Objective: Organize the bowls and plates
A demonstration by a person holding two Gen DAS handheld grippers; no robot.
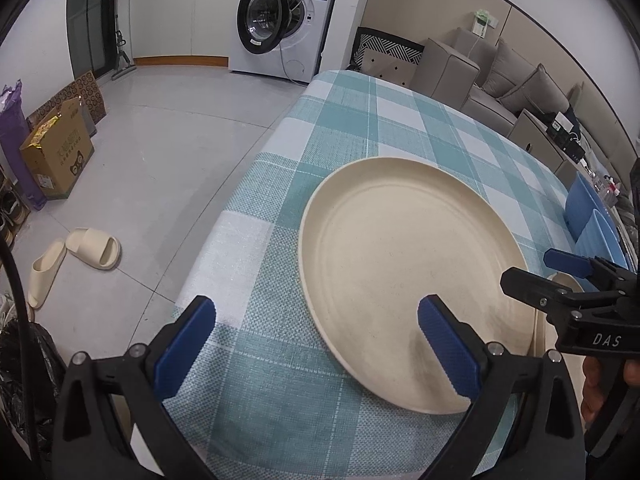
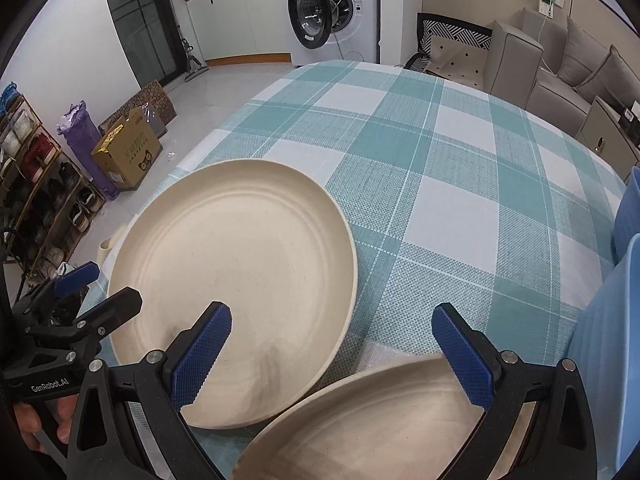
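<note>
Cream plate [image 1: 408, 280] lay on the checked worktop [image 1: 352, 128], left tool [image 1: 316, 344] and right tool [image 2: 332, 356] both released, second cream plate [image 2: 380, 420] beneath the right.

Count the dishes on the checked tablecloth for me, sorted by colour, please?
Cream plates: 2, the large one and a second at the near edge.
Blue dishes: 2, at the table's right side; plates or bowls, I cannot tell.
Total: 4.

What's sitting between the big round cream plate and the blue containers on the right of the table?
Nothing: in the right wrist view only bare teal-and-white checked tablecloth lies between the large round cream plate and the blue containers.
</note>
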